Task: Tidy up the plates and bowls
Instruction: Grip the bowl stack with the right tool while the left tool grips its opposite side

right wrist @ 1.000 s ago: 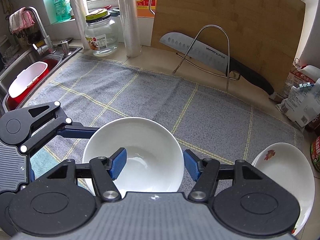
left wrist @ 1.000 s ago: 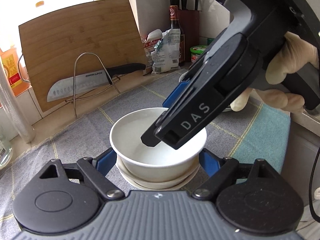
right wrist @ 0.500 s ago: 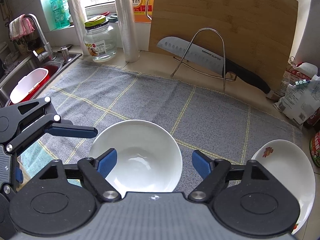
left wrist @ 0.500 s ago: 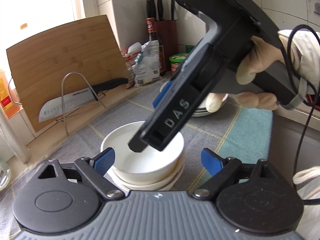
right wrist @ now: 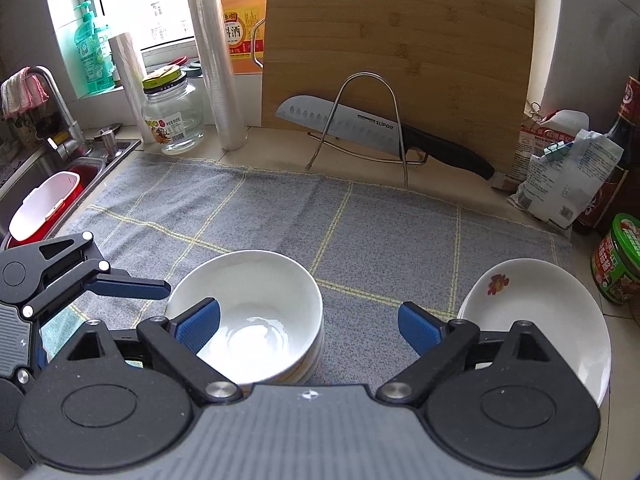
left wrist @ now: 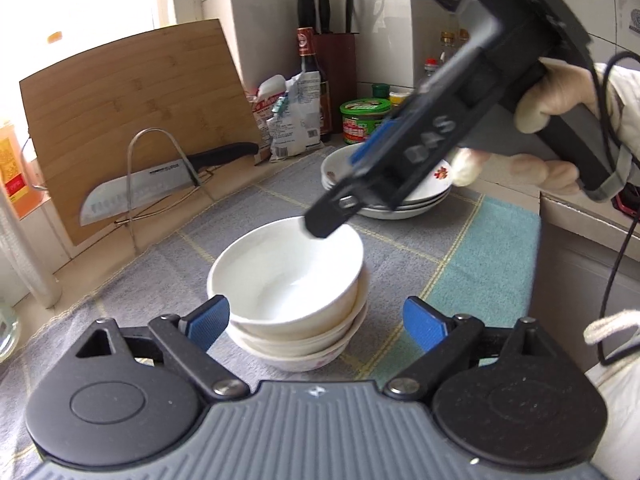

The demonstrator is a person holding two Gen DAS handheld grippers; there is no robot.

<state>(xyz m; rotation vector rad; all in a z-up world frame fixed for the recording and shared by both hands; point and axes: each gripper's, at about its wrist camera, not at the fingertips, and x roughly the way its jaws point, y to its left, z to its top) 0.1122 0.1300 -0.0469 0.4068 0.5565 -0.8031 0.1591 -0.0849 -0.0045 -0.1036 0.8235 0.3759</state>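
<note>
Beside the cutting board leaning on the back wall, a grey checked cloth covers the counter, and the bowl stack sits on the cloth's near part, in front of the knife propped on its wire stand. The top bowl is nested squarely in the ones below. Both grippers are letting go: the left gripper has its jaws opening with the stack between them but the pads clear of the bowl walls, and the right gripper has its jaws opening wide, one finger over the top bowl and nothing pressed.

To finish this release well, each gripper should probably draw straight back and slightly up, so that no finger clips a rim and shifts the stack. The right one needs the most care, since its left finger hangs just over the top bowl's rim.

Counted, the stack holds three bowls, as far as the blurred lower rims allow. The plate stack, to the right of the cutting board and near the green-lidded tub, shows about three plates. One knife, one cutting board and two grippers complete the count.
</note>
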